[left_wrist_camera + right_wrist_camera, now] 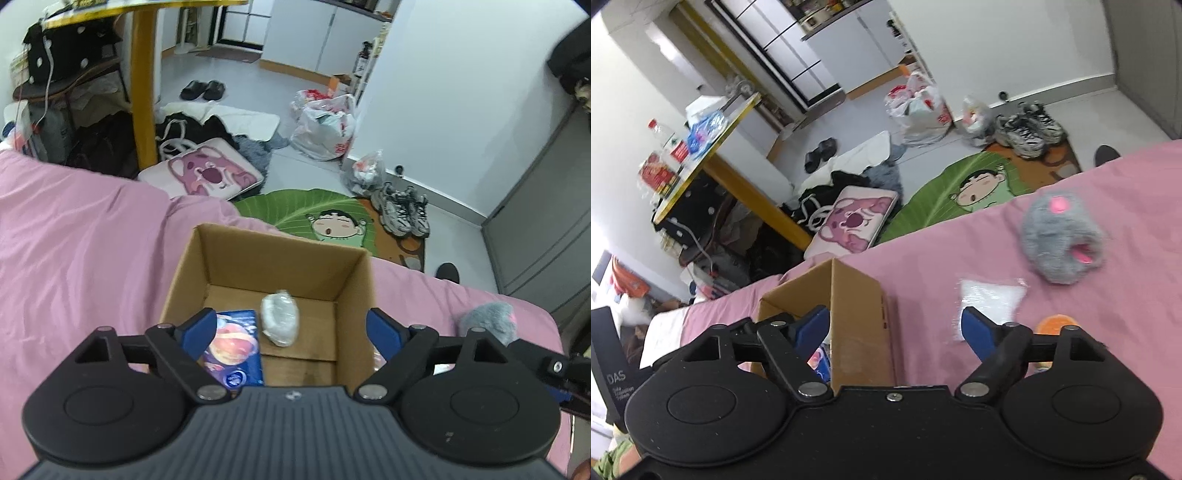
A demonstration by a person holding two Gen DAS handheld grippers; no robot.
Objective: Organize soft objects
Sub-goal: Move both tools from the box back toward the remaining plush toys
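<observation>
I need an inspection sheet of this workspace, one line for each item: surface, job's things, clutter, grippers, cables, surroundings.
Surface: pink bedsheet, wrinkled, bearing the box and loose items.
Job's things: open cardboard box holds a blue packet and a white wrapped bundle; outside it, on the sheet, lie a grey plush toy, a clear white pouch and an orange item, partly hidden.
Clutter: nothing seen on the bed beyond these.
Grippers: left gripper open above the box, empty; right gripper open, empty, over the box's edge.
Cables: a white cable hangs by the yellow table.
Surroundings: floor with a pink cartoon bag, plastic bags, sneakers, slippers, a cartoon rug.
</observation>
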